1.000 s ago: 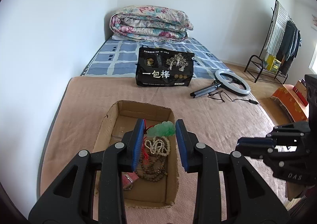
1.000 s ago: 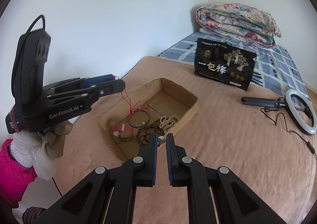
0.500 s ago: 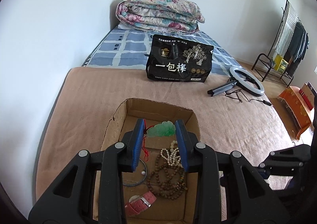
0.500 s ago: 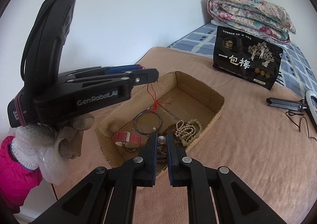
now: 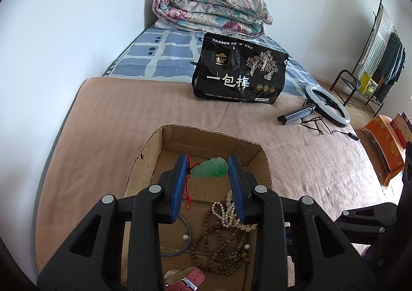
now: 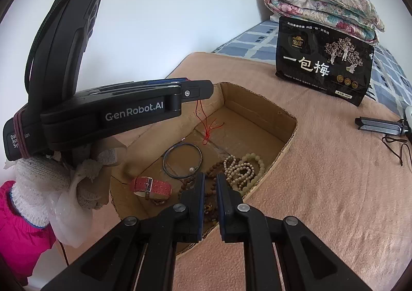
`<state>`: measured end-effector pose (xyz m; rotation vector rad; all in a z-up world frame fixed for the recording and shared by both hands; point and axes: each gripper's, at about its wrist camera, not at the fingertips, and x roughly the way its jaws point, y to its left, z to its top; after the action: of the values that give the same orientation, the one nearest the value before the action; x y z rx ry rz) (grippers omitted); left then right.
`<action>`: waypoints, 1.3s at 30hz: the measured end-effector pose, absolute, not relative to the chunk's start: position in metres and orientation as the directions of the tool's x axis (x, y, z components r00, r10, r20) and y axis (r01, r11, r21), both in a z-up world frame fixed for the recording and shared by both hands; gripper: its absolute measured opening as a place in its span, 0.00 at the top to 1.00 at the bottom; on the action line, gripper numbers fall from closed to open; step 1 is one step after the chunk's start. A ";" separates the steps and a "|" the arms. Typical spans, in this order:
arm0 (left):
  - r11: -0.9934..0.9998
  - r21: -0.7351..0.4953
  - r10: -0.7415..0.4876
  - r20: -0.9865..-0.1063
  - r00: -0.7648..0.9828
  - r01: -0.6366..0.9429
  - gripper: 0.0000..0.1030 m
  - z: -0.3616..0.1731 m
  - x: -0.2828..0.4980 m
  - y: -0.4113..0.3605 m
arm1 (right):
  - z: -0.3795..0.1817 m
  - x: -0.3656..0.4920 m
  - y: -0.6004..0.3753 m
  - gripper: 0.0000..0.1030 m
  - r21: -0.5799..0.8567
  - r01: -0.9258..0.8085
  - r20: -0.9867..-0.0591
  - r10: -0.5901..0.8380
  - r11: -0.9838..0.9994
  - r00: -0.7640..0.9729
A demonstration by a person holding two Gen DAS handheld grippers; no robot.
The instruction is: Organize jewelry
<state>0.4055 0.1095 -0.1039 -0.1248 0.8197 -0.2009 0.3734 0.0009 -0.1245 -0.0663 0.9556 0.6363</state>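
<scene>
My left gripper (image 5: 208, 171) is shut on a green jade pendant (image 5: 209, 168) and holds it above the cardboard box (image 5: 152, 151); its red cord (image 6: 206, 121) hangs down into the box. In the box lie brown bead strings (image 5: 219, 247), white and pale bead bracelets (image 6: 240, 166), a thin dark bangle with a pearl (image 6: 182, 163) and a red watch strap (image 6: 152, 185). My right gripper (image 6: 210, 179) hovers over the box's near edge, jaws a narrow gap apart with nothing between them. The left gripper (image 6: 198, 91) shows from the side in the right wrist view.
The box (image 6: 285, 133) sits on a tan blanket (image 6: 322, 188) on a bed. Behind stand a black printed bag (image 5: 240, 74) and a folded floral quilt (image 5: 208, 12). A ring light with cable (image 5: 327, 108) lies to the right. A clothes rack (image 5: 381, 46) stands far right.
Both grippers moved forward over the box, left still holding the pendant. The small pearl that was between the right gripper's tips is no longer there, and its jaws have parted slightly.
</scene>
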 end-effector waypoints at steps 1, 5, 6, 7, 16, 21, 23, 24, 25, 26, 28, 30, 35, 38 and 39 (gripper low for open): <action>0.974 -0.187 -0.225 -0.712 0.665 0.129 0.69 -0.104 0.405 0.110 | -0.125 0.374 0.001 0.90 0.218 -0.535 -0.778 0.476 0.816 0.411; 0.975 -0.183 -0.220 -0.716 0.663 0.126 0.69 -0.107 0.407 0.108 | -0.124 0.372 0.002 0.74 0.203 -0.534 -0.775 0.468 0.820 0.425; 0.976 -0.181 -0.218 -0.718 0.662 0.125 0.69 -0.106 0.407 0.108 | -0.124 0.372 0.002 0.69 0.198 -0.533 -0.774 0.465 0.823 0.430; 0.977 -0.176 -0.212 -0.721 0.660 0.121 0.68 -0.107 0.408 0.108 | -0.124 0.372 0.002 0.60 0.194 -0.530 -0.774 0.461 0.826 0.434; 0.980 -0.178 -0.193 -0.712 0.675 0.093 0.44 -0.107 0.407 0.112 | -0.116 0.368 -0.002 0.27 0.179 -0.515 -0.755 0.453 0.838 0.474; 0.980 -0.177 -0.189 -0.705 0.683 0.088 0.39 -0.103 0.403 0.115 | -0.113 0.368 -0.004 0.17 0.179 -0.505 -0.752 0.448 0.844 0.483; 0.980 -0.179 -0.190 -0.705 0.683 0.089 0.39 -0.103 0.403 0.115 | -0.112 0.366 -0.004 0.17 0.175 -0.504 -0.755 0.444 0.846 0.483; 0.980 -0.178 -0.189 -0.704 0.684 0.088 0.39 -0.102 0.402 0.115 | -0.111 0.365 -0.004 0.17 0.171 -0.503 -0.755 0.441 0.847 0.485; 0.980 -0.177 -0.189 -0.703 0.685 0.089 0.39 -0.100 0.401 0.115 | -0.110 0.364 -0.004 0.17 0.167 -0.501 -0.756 0.436 0.849 0.488; 0.981 -0.176 -0.187 -0.703 0.686 0.088 0.39 -0.099 0.399 0.115 | -0.109 0.363 -0.005 0.17 0.163 -0.500 -0.756 0.433 0.851 0.491; 0.982 -0.171 -0.182 -0.702 0.688 0.085 0.39 -0.095 0.395 0.116 | -0.106 0.360 -0.007 0.16 0.156 -0.496 -0.756 0.426 0.854 0.497; 0.982 -0.168 -0.180 -0.701 0.690 0.085 0.39 -0.092 0.391 0.115 | -0.101 0.356 -0.010 0.16 0.152 -0.490 -0.755 0.421 0.858 0.503; 0.985 -0.156 -0.162 -0.689 0.707 0.073 0.39 -0.076 0.374 0.115 | -0.087 0.345 -0.019 0.16 0.141 -0.476 -0.747 0.409 0.868 0.525; 0.987 -0.139 -0.151 -0.675 0.722 0.076 0.39 -0.063 0.362 0.112 | -0.077 0.338 -0.025 0.15 0.134 -0.470 -0.738 0.404 0.873 0.541; 0.988 -0.132 -0.146 -0.671 0.727 0.076 0.39 -0.060 0.358 0.110 | -0.073 0.335 -0.027 0.11 0.129 -0.468 -0.733 0.402 0.874 0.549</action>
<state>0.3584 0.1104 -0.0597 -0.0981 0.7478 -0.1225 0.3345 -0.0272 -0.0727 -0.0850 0.8457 0.5154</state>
